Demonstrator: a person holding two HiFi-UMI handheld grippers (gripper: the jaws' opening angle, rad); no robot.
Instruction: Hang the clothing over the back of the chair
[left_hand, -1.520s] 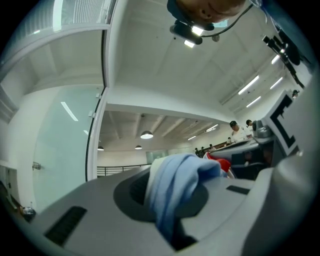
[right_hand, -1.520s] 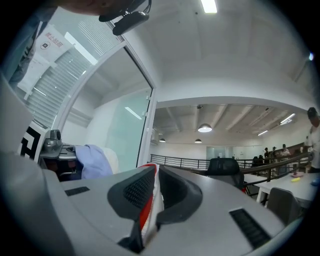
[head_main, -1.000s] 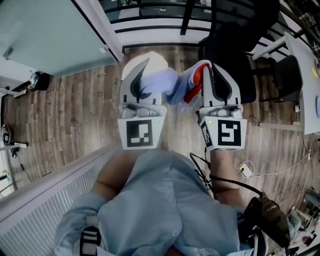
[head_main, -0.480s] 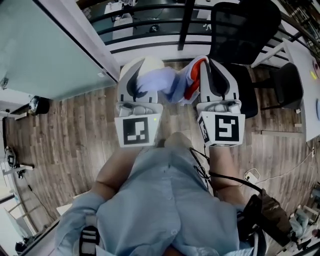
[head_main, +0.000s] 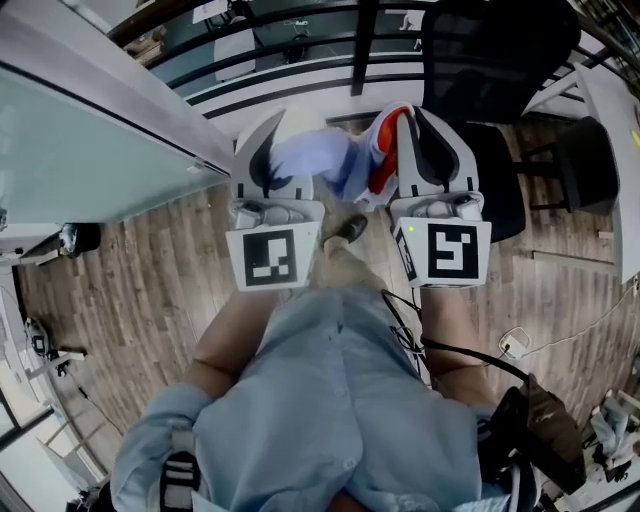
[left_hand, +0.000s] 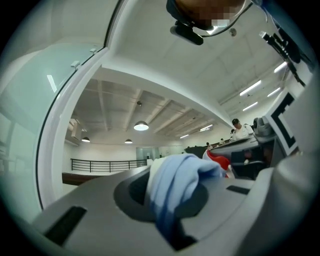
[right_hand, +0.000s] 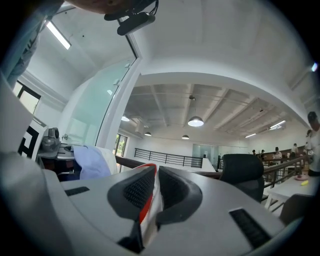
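A light blue garment (head_main: 335, 162) with red and white parts hangs bunched between my two grippers, held level in front of the person's body. My left gripper (head_main: 268, 150) is shut on its blue end (left_hand: 172, 192). My right gripper (head_main: 412, 130) is shut on its red and white edge (right_hand: 150, 202), a thin fold pinched between the black pads. The black office chair (head_main: 495, 70) stands just right of and beyond the right gripper, and appears in the right gripper view as the chair (right_hand: 242, 172) ahead on the right. Most of the garment's hanging part is hidden by the grippers.
A glass partition (head_main: 90, 150) with a white frame runs along the left. A black railing (head_main: 300, 25) crosses ahead. A white desk (head_main: 615, 130) stands at the right, with cables (head_main: 515, 345) on the wooden floor. People sit at desks far off (left_hand: 240, 131).
The person has walked forward over the wooden floor, and the railing and chair have come closer. Both grippers have stayed shut on the garment, side by side as before.
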